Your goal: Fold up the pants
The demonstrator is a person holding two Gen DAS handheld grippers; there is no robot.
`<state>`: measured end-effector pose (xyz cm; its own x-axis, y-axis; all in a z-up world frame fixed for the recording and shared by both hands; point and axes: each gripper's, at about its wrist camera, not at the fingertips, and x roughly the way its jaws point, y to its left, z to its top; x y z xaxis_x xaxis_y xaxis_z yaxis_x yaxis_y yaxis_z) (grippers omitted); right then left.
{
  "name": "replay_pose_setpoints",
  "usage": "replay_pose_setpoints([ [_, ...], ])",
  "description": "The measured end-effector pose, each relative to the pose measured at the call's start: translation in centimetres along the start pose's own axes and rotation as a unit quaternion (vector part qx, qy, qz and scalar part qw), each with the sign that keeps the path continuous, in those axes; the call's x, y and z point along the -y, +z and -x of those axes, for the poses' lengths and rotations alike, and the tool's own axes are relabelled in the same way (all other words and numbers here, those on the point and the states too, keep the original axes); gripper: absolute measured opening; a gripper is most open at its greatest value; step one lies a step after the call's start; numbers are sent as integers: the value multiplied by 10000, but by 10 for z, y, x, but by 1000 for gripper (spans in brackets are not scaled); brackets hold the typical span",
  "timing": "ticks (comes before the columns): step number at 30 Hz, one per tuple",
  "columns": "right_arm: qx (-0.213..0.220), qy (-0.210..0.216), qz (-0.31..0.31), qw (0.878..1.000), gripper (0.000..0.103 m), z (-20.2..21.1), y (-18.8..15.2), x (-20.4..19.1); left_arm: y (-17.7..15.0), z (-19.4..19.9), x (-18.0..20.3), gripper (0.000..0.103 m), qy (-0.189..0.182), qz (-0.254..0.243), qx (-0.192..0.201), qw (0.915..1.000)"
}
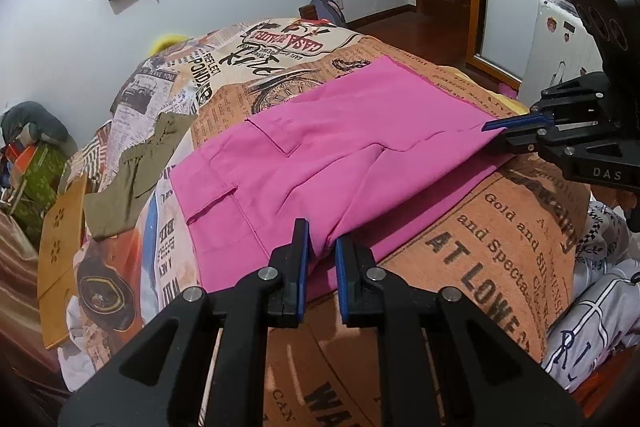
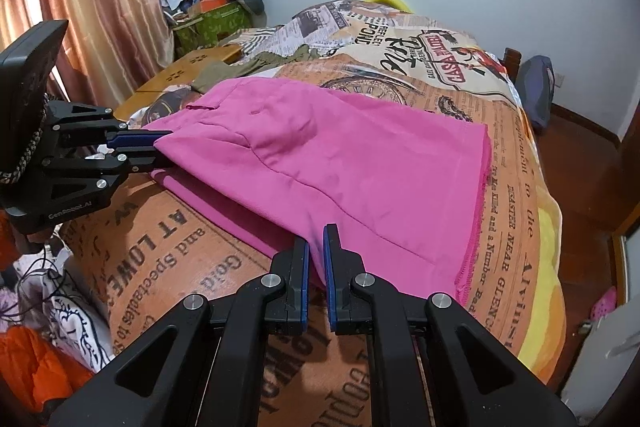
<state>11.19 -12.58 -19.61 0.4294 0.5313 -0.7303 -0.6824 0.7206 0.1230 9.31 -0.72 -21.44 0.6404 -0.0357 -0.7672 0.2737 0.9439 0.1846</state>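
Pink pants lie folded lengthwise on the printed bedspread, waist to the left in the left wrist view, hem at the far right in the right wrist view. My left gripper is shut on the near edge of the pants by the crotch; it shows at the left of the right wrist view. My right gripper is shut on the near edge of the leg; it shows at the right of the left wrist view. The held edge is lifted slightly.
An olive garment lies on the bed beyond the waist. A small wooden table stands beside the bed by the curtain. White and orange bedding is bunched at the near edge. A wooden floor lies past the bed's hem side.
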Motion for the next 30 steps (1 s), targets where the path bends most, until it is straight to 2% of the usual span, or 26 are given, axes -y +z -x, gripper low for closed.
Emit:
replay_pose_setpoints([
  [10, -348, 103, -135, 9993, 6, -6, -6, 2, -6, 0, 3, 13, -55, 15, -108, 9999],
  [14, -445, 78, 2, 9990, 8, 4, -1, -1, -7, 12, 0, 15, -281, 105, -139, 9995],
  [16, -369, 95, 57, 9993, 13, 13, 3, -1, -6, 19, -6, 17, -411, 220, -113, 9989],
  [18, -183, 155, 64, 9997, 24, 23, 8, -1, -2, 28, -13, 17, -577, 408, -56, 9975],
  [22, 169, 343, -191, 9991, 27, 35, 21, 2, 11, 43, -29, 17, -767, 775, 203, 9938],
  [25, 253, 436, -433, 9978, 27, 26, 29, 3, 24, 43, -38, 17, -571, 935, 347, 9934],
  [28, 103, 545, -627, 9965, 27, 4, 32, 3, 30, 28, -43, 17, -608, 1110, 231, 9917],
  [30, -175, 639, -769, 9948, 27, -15, 28, 3, 29, 12, -43, 17, -633, 1199, 34, 9908],
])
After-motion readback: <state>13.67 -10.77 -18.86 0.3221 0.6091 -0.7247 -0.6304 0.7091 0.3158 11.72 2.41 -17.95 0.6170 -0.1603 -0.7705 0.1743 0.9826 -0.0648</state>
